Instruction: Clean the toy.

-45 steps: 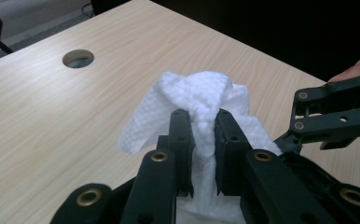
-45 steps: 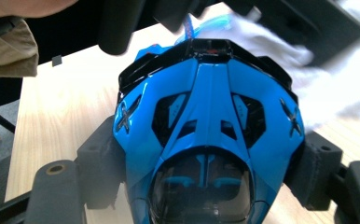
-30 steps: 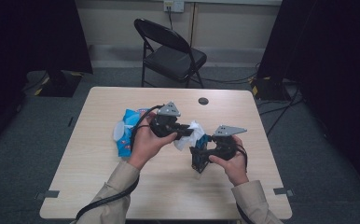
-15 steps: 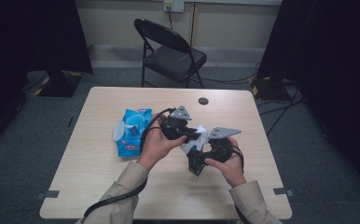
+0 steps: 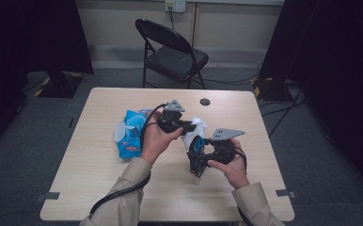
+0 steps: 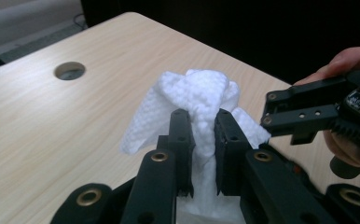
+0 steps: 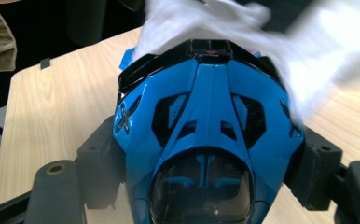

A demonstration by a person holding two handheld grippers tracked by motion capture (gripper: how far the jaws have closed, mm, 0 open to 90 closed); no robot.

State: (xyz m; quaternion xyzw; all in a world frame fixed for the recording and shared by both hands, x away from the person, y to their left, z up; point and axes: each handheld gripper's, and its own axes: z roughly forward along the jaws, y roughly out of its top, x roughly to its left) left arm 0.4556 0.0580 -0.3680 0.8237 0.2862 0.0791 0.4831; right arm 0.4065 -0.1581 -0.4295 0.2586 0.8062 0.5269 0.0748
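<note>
Wood table: L gripper clamps white wipe; R gripper clamps blue helmet.

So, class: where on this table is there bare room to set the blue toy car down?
Bare wood lies along the table's near edge and left of the wipes pack. The far right corner beyond the grommet hole is free. The middle is crowded by both grippers, the white wipe and the pack.
</note>
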